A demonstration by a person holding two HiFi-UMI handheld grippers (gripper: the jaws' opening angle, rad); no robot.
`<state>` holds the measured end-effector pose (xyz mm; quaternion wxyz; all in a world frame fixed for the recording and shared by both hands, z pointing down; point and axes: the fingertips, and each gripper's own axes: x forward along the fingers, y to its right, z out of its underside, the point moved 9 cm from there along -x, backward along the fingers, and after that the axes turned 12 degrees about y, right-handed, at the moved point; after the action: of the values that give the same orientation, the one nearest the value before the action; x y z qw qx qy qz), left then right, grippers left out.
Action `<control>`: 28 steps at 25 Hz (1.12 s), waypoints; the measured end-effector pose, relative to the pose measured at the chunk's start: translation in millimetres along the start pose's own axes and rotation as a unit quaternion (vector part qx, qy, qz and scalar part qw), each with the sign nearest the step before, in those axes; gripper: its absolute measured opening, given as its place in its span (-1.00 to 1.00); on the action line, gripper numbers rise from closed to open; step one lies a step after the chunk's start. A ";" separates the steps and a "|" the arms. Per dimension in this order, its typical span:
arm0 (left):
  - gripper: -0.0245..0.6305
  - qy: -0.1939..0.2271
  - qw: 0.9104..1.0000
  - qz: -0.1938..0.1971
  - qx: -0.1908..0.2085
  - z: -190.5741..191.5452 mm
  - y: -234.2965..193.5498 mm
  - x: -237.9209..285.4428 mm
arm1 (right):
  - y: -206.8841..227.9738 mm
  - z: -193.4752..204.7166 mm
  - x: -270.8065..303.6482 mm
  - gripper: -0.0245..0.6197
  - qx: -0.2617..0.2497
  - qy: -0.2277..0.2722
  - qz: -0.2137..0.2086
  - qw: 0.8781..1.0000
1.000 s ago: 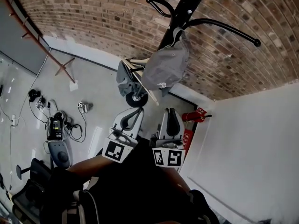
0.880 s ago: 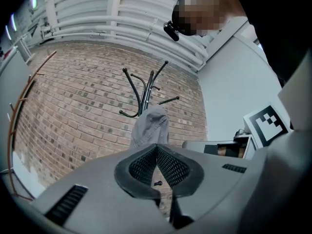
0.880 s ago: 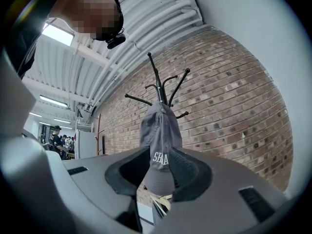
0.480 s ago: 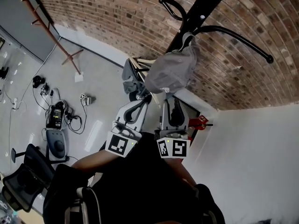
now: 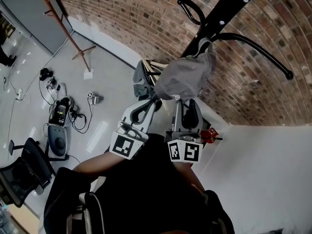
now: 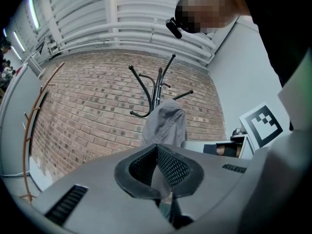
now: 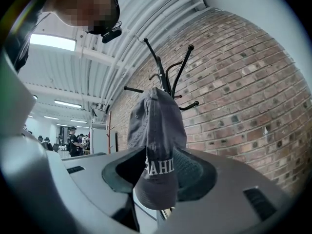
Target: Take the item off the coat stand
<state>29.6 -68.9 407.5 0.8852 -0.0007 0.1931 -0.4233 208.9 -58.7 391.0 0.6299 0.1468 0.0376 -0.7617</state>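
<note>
Grey cap [image 5: 185, 79] hanging from a hook of the black coat stand [image 5: 222, 16], which stands in front of a red brick wall [image 5: 141, 18]. The cap hangs crown uppermost with its peak pointing down. White lettering runs across the cloth just above the peak.

Right gripper [image 5: 185, 106], held about level and raised to the cap. Its jaws have just been opening and now stand wide apart. The cap's peak hangs down between them. The dark ribbed pads [image 7: 197, 172] lie clear of the cloth on either side, so the cap is framed by the jaws but not clamped.

Left gripper [image 5: 154, 101], held just beside the right one and tilted slightly upward towards the stand. Its jaws are closed, the tips of the mesh pads [image 6: 171, 167] meeting in a point. Nothing is gripped between them. In the left gripper view the cap appears beyond the tips, apart from them.

Pale floor [image 5: 105, 72] below, with cables and small devices [image 5: 61, 113] lying on it to the left, and a dark office chair [image 5: 22, 174] near the lower left corner.
</note>
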 end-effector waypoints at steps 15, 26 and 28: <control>-0.87 -0.011 1.000 0.011 -0.015 5.5 0.7 4.4 | -2.3 -9.5 11.4 -0.42 -0.012 0.013 0.003 1.000; -0.87 0.013 1.000 0.008 -0.019 -3.4 -0.4 15.9 | -7.9 -5.7 15.6 -0.71 -0.012 0.013 -0.030 0.999; -0.87 0.009 1.000 0.010 -0.020 -4.2 -2.6 17.4 | -9.2 -6.0 17.4 -0.73 -0.015 0.014 -0.032 0.999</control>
<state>36.1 -82.9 398.1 0.8876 -0.0130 0.2095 -0.4100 198.2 -71.9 379.3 0.6069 0.1470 0.0623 -0.7786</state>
